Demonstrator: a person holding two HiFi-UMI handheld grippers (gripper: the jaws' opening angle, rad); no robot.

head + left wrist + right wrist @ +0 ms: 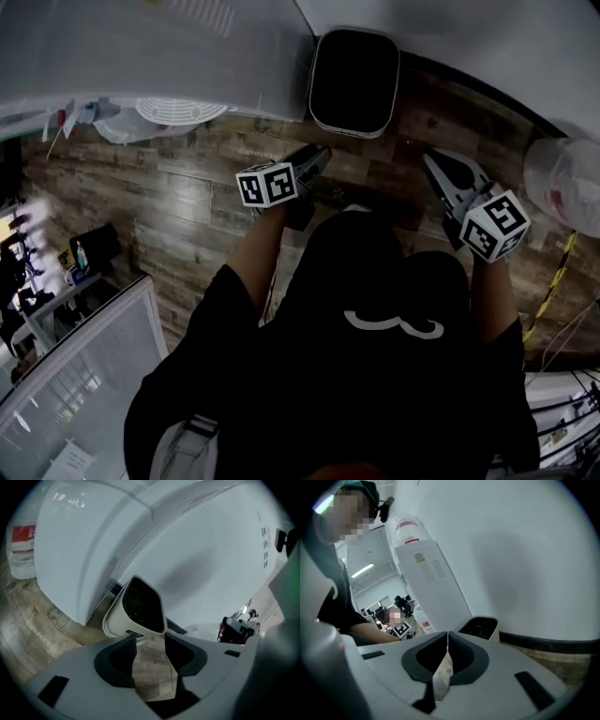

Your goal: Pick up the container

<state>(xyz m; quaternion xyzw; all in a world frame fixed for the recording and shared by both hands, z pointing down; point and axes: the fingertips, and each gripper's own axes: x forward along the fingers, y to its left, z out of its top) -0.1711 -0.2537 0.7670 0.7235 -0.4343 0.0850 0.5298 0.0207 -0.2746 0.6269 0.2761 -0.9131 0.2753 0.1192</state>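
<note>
The container [354, 82] is a white bin with a rounded rim and a dark inside. It stands on the wood floor against a white wall, ahead of both grippers. My left gripper [322, 156] points at it from the near left. In the left gripper view the jaws [150, 637] stand open with only floor between them, and the container [138, 606] sits just beyond the tips, untouched. My right gripper [431, 161] hovers to the container's near right. Its jaws [447, 635] are shut on nothing, and the container [480, 627] lies a little ahead to the right.
A large white appliance [187, 550] rises behind the container. A water bottle with a red label [21, 550] stands at the left. A clear plastic bag [567, 183] sits at the right, a yellow cable [548, 291] below it. A white round grille [173, 111] lies on the floor at left.
</note>
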